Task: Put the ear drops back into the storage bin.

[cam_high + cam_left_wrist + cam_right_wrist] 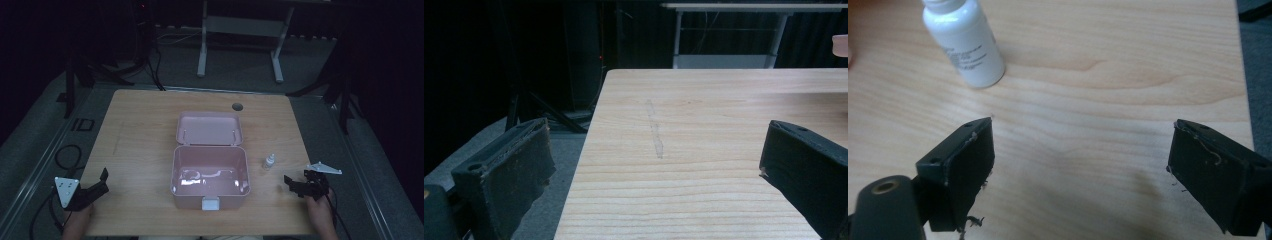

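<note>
A pink plastic box (210, 176) stands in the middle of the wooden table (140, 125), its lid (209, 128) swung open toward the far side. Right of the box stands a small white bottle (269, 161), upright; in the right gripper view the bottle (964, 44) is ahead and to the left of the jaws. My right gripper (292, 184) hovers near the table's right front corner, open and empty (1080, 165). At the left front corner my left gripper (102, 182) is open too, with nothing between its jaws (654, 170), half over the table's left edge.
A round cable hole (237, 106) sits in the tabletop behind the lid. Cables (67, 155) lie on the grey floor to the left. A white desk frame (240, 40) stands beyond the table in the dark.
</note>
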The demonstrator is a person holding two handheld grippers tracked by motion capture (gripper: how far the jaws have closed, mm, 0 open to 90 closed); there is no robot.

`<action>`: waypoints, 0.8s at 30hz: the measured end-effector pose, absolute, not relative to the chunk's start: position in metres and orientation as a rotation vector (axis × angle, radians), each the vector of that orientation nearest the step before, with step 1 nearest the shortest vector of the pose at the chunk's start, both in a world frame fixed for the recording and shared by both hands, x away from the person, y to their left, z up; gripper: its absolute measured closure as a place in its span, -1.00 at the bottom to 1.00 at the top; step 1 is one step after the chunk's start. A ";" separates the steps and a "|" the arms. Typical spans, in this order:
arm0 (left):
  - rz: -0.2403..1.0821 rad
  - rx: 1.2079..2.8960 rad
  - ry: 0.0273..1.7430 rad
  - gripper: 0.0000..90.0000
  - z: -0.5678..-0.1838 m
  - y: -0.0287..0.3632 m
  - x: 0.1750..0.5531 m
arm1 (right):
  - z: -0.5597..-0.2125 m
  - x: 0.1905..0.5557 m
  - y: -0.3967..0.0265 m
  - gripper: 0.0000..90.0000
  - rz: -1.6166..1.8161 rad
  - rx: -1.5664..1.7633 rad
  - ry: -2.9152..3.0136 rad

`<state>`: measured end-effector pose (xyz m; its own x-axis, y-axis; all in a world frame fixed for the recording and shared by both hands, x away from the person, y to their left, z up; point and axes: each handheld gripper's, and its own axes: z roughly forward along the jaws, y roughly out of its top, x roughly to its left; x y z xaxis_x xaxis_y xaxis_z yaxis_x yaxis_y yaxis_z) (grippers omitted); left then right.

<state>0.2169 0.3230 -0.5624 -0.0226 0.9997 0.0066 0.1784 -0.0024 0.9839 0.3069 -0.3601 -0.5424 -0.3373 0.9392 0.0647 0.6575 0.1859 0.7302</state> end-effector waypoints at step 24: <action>1.141 1.349 1.345 -0.98 -0.563 0.322 0.217 | -0.521 0.305 -0.342 -0.77 0.458 1.486 2.491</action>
<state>0.2171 0.3220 -0.5625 -0.0121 0.9998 0.0187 0.1816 -0.0161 0.9832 0.3048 -0.3421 -0.5212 -0.4723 0.8813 -0.0168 0.8178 0.4452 0.3648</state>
